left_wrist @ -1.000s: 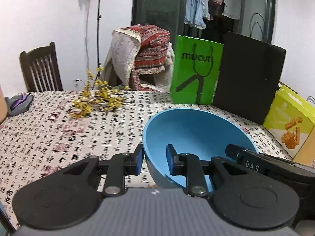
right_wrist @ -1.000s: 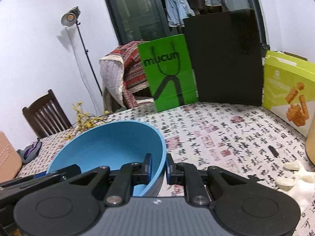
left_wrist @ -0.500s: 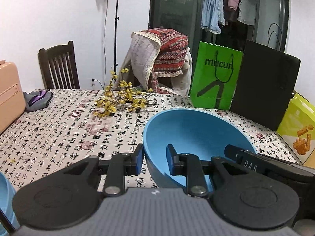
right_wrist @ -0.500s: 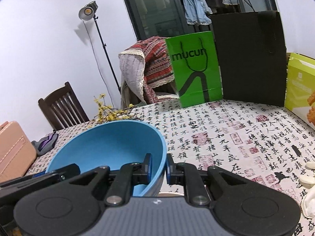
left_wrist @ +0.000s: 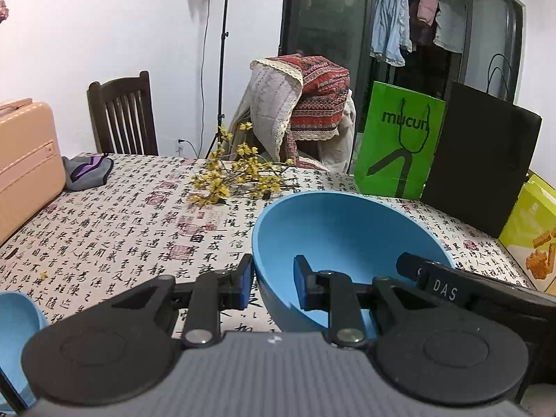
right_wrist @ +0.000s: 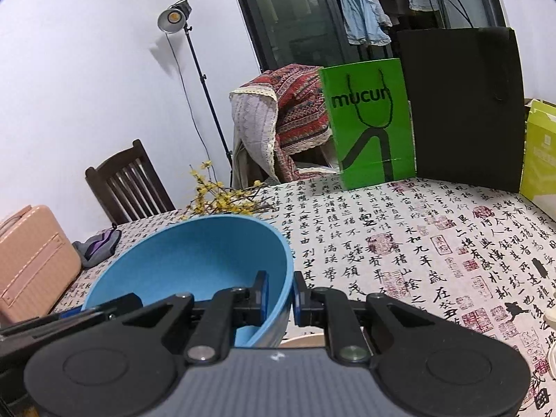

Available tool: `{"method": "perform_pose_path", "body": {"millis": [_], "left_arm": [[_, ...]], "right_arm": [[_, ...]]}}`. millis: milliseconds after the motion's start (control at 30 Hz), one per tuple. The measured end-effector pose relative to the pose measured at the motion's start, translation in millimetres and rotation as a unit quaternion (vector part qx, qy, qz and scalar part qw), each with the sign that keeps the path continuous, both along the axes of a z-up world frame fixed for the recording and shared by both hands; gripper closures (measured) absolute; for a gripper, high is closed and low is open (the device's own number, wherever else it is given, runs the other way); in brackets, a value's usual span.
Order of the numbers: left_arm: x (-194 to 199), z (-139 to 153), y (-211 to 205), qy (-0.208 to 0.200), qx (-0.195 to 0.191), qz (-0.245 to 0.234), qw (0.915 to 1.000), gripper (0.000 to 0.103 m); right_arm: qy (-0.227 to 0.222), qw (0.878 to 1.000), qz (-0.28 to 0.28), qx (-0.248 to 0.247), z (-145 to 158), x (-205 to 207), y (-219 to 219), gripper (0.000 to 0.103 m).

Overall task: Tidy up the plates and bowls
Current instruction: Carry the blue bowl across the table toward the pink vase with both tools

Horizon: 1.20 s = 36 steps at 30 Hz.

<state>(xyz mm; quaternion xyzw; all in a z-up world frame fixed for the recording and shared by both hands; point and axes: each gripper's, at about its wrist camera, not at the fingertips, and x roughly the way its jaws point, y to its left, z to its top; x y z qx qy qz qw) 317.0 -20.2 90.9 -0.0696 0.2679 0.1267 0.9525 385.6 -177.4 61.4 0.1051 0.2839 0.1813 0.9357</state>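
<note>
Bowl [left_wrist: 347, 232] pinched at opposite rims by left gripper [left_wrist: 271, 283] and right gripper [right_wrist: 279, 295]; only left view shows second bowl [left_wrist: 17, 326] left of it, on the printed tablecloth [right_wrist: 399, 243]

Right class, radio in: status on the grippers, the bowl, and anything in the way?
Left gripper and right gripper both shut on bowl, opposite rims. Bowl held above the table. Second bowl near left; flower sprig ahead.

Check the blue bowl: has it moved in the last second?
Yes. In the left wrist view the bowl, gripped by both tools, has shifted left: the green bag once stood above it, now off to its right.
</note>
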Motion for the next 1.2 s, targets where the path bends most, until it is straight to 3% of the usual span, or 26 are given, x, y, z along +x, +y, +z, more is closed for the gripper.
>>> {"method": "perform_pose_path", "body": {"millis": [1200], "left_arm": [[-77, 8, 70, -0.009, -0.006, 0.089, 0.9959, 0.079]], "right_arm": [[-0.009, 0.996, 0.093, 0.005, 10, -44, 80, 0.089]]}}
